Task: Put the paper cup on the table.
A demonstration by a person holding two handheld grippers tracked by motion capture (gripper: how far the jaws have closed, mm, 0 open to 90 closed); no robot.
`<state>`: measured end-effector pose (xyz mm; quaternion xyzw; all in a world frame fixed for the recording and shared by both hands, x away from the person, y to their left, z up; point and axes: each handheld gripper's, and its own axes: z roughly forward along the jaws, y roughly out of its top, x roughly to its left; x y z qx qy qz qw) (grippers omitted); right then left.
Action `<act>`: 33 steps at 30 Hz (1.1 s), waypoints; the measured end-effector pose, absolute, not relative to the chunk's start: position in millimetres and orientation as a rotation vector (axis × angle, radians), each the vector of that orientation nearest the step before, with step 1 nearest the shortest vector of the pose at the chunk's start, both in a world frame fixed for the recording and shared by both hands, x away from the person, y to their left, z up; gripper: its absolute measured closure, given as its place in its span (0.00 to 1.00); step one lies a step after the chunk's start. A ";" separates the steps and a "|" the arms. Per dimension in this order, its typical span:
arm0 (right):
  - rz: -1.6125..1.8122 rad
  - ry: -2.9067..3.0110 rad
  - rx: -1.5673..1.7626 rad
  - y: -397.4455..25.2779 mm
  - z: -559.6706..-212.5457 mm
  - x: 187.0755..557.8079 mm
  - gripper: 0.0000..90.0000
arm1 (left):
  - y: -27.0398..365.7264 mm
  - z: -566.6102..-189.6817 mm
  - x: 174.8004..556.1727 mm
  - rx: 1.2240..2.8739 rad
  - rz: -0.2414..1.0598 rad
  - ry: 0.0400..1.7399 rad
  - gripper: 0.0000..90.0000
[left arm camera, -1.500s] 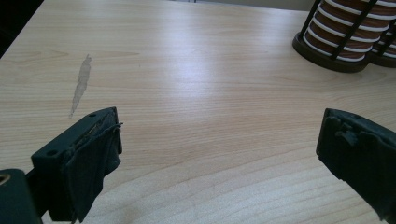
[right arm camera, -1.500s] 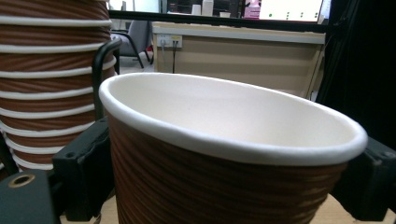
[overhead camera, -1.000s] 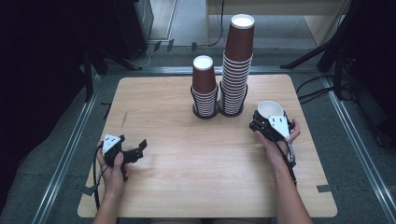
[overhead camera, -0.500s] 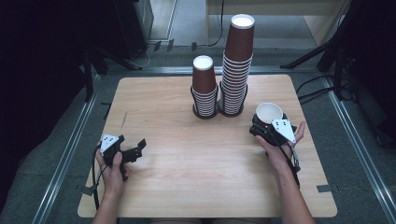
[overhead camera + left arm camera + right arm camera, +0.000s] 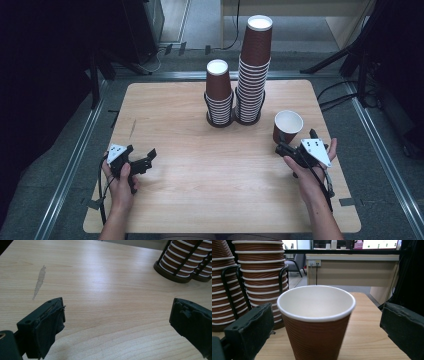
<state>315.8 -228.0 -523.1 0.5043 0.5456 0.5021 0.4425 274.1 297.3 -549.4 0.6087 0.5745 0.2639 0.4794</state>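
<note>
A single brown ribbed paper cup (image 5: 288, 124) with a white inside stands upright on the wooden table (image 5: 200, 200) at the right. My right gripper (image 5: 296, 141) is open just behind it on the near side. In the right gripper view the cup (image 5: 316, 322) stands between the two spread jaws, with a gap on either side. Near the table's left front, my left gripper (image 5: 147, 161) is open and holds nothing. In the left gripper view its jaws (image 5: 115, 322) stand wide apart above bare wood.
Two stacks of brown cups stand in black wire holders at the back middle: a short stack (image 5: 219, 95) and a taller stack (image 5: 252, 70), the taller close to the single cup. A pale scuff (image 5: 39, 282) marks the wood on the left.
My right gripper has drawn back toward the near edge, away from the single cup, which stays upright where it was. The left gripper has barely moved.
</note>
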 end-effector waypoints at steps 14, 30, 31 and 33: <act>1.207 1.346 1.233 -271.0 -530.7 279.2 0.00 | 295.4 -549.3 272.6 1.505 0.654 1.393 0.00; 1.168 1.326 1.254 -311.4 -543.4 250.4 0.00 | 294.2 -549.6 269.5 1.498 0.663 1.383 0.00; 1.172 1.324 1.259 -313.2 -543.6 248.5 0.00 | 294.4 -549.6 269.5 1.497 0.663 1.383 0.00; 1.165 1.324 1.262 -316.6 -544.3 245.2 0.00 | 294.4 -549.6 269.4 1.495 0.662 1.385 0.00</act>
